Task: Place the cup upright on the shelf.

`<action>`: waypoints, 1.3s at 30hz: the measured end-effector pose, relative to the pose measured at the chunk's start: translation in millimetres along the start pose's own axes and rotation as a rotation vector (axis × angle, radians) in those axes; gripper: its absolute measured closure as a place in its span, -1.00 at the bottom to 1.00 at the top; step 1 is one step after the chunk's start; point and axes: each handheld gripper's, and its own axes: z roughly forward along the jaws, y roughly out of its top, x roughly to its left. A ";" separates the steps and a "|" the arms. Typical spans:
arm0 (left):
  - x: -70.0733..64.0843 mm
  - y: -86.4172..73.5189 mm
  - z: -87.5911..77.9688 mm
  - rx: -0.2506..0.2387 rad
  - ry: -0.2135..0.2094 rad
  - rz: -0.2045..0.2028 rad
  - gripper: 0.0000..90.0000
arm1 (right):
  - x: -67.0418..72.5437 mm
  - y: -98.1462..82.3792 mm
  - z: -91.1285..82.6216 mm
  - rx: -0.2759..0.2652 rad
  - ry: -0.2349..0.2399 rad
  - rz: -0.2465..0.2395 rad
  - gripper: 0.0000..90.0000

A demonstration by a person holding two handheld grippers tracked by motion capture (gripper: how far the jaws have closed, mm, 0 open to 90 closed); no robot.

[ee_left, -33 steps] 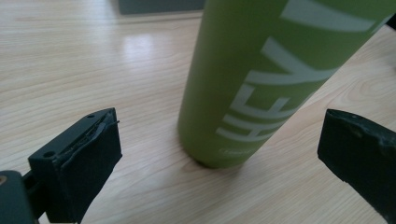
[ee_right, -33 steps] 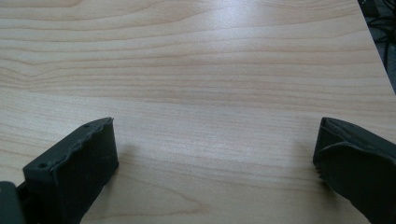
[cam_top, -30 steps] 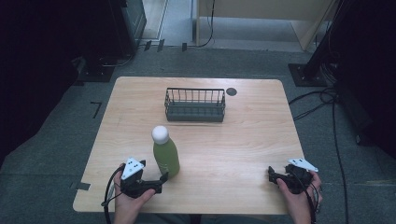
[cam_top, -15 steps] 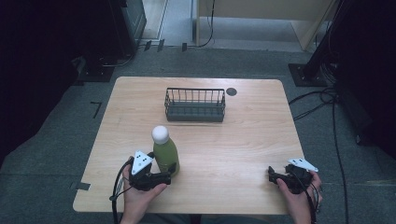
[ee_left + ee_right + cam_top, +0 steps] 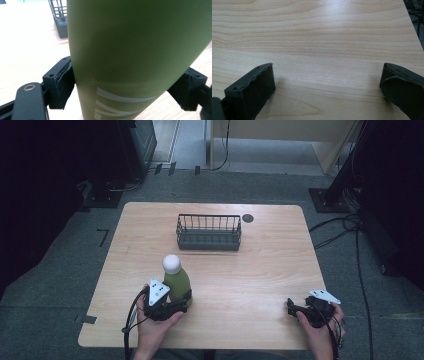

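A green bottle (image 5: 177, 284) with a white cap stands upright on the wooden table (image 5: 270, 265), left of the middle. My left gripper (image 5: 183, 301) sits at the bottle's base, its jaws having just been closing with the bottle between them. In the left gripper view the bottle (image 5: 135, 50) is very close, and both pads (image 5: 63, 82) press on its sides. My right gripper (image 5: 292, 307) rests near the front right edge of the table. Its jaws stand open over bare wood (image 5: 327, 50), with nothing between them.
A dark wire basket (image 5: 209, 232) stands at the back middle of the table, beyond the bottle. A small black disc (image 5: 248, 218) lies just right of it. Grey floor, cables and dark equipment surround the table.
My left gripper has slid forward and rightward up to the bottle, and its jaws have closed on the base. The right gripper has stayed where it was.
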 end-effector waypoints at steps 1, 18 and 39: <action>-0.2 -0.1 0.4 -0.003 0.000 0.005 -0.59 | 0.0 0.0 0.0 0.000 0.000 0.000 -1.00; -4.1 -3.4 5.6 -0.017 0.019 0.014 -0.68 | 0.0 0.0 0.0 0.000 0.000 0.000 -1.00; -1.9 11.6 11.2 -0.074 0.026 0.015 -0.54 | 0.0 0.0 0.1 -0.001 0.000 0.000 -1.00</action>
